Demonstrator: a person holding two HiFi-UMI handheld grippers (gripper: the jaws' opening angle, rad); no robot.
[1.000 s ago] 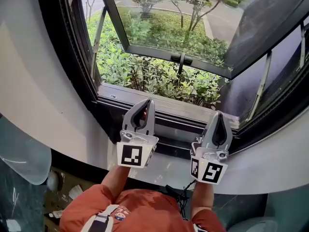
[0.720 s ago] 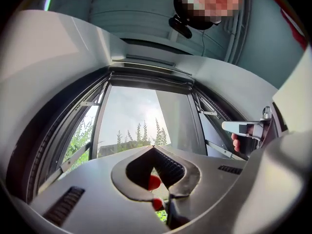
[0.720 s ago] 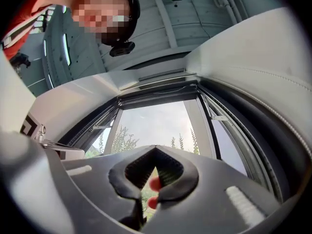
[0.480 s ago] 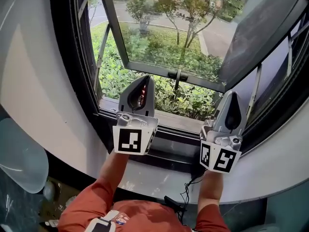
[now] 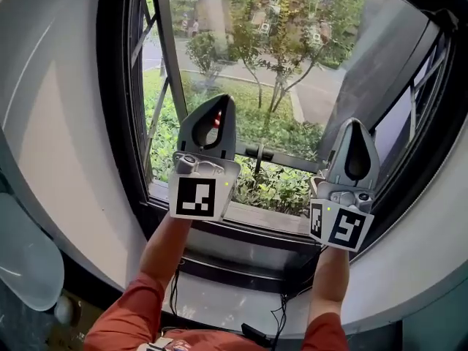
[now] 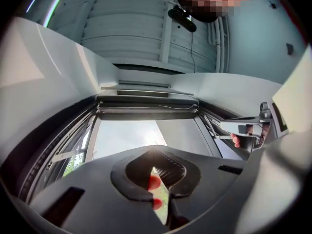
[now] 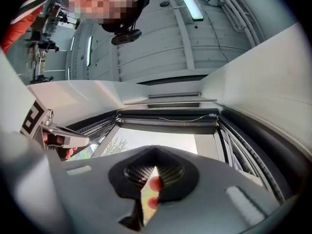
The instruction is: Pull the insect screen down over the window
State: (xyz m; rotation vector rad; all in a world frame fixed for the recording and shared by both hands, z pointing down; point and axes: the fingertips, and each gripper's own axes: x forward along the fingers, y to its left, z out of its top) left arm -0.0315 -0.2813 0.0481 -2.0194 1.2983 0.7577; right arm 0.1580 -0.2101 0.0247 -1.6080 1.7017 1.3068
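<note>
The screen (image 6: 146, 112) sits drawn up as a dark bar along the top of the window (image 5: 121, 123), with a thin cord (image 7: 180, 119) slack across it. The left gripper (image 5: 218, 112) and, beside it, the right gripper (image 5: 357, 130) point up before the window's lower half, each with jaws pressed together and empty. White wall (image 5: 58, 123) curves round the window, shrubs (image 5: 278, 185) lie beyond its open sash (image 5: 168, 50), and a grey panelled ceiling (image 6: 131, 23) runs above it.

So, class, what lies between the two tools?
In the head view, the sash handle sits between the left tool and right tool, shrubs beyond it.
</note>
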